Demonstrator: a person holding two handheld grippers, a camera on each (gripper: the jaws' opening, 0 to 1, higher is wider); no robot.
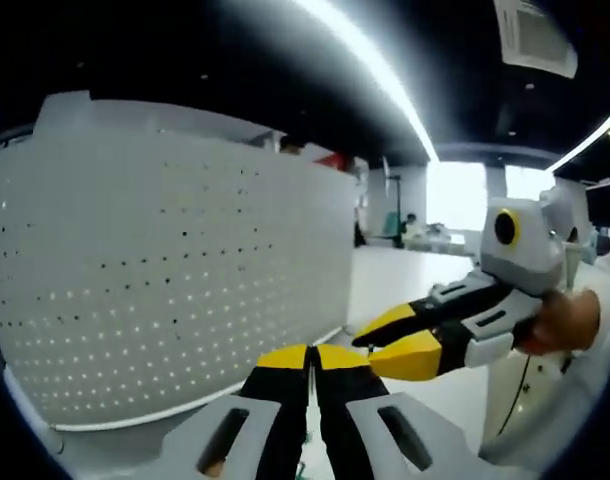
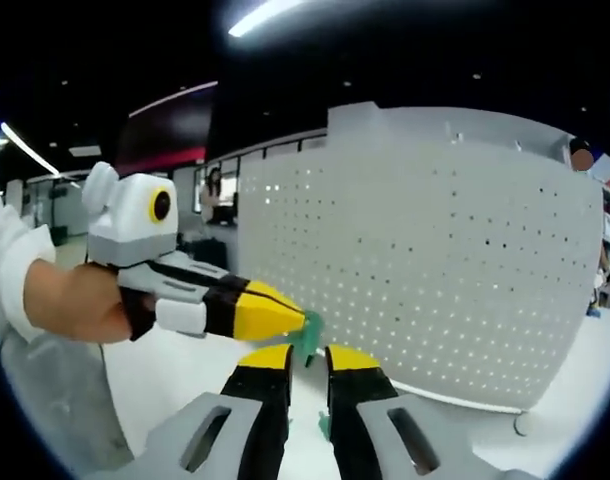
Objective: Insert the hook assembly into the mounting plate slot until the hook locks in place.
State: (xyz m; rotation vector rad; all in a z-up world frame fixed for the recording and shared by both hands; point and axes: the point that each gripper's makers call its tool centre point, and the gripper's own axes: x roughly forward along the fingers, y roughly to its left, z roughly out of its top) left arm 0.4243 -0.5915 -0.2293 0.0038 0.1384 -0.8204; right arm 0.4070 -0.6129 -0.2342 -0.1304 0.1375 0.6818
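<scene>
The mounting plate is a big white perforated board (image 1: 185, 280) standing upright on a white table, curving across the left gripper view, and it also fills the right side (image 2: 435, 270) of the right gripper view. A small green hook piece (image 2: 311, 338) sticks out of the yellow tips of my left gripper (image 2: 297, 322), which reaches in from the left, shut on it. In its own view the left gripper (image 1: 312, 355) has its jaws pressed together. My right gripper (image 2: 309, 357) stands open just below the green piece. It reaches in from the right (image 1: 377, 345), a short way from the board.
A person's hand (image 2: 75, 300) holds the left gripper, and another hand (image 1: 565, 320) with a white sleeve holds the right one. The white tabletop (image 2: 185, 370) runs along the board's foot. Behind lies an office with ceiling light strips.
</scene>
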